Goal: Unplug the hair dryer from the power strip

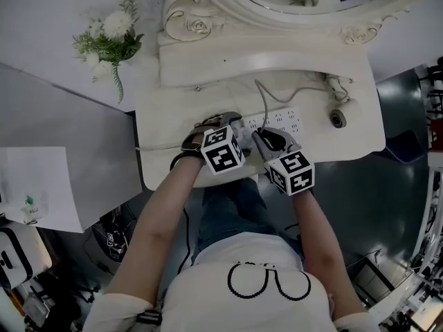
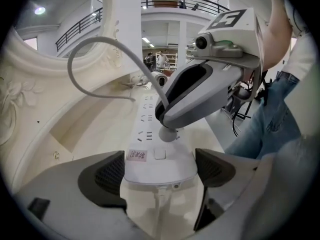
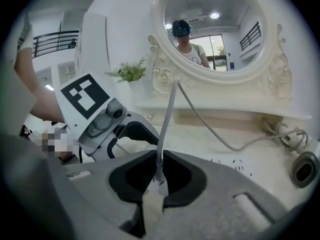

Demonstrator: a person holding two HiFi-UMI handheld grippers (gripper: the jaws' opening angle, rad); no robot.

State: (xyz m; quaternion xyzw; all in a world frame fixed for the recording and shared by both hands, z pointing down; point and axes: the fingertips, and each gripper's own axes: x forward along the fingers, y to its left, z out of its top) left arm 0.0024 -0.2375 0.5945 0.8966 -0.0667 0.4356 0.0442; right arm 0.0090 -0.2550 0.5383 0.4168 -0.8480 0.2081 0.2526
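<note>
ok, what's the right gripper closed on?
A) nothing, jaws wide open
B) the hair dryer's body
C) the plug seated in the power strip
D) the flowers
C: the right gripper has its jaws pinched on the plug that sits in the power strip, and the cord rises from between them.

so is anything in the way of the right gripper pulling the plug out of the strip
Nothing visible. The right gripper is already shut on the plug, with nothing over it. The left gripper clamps the end of the power strip, clear of the plug.
</note>
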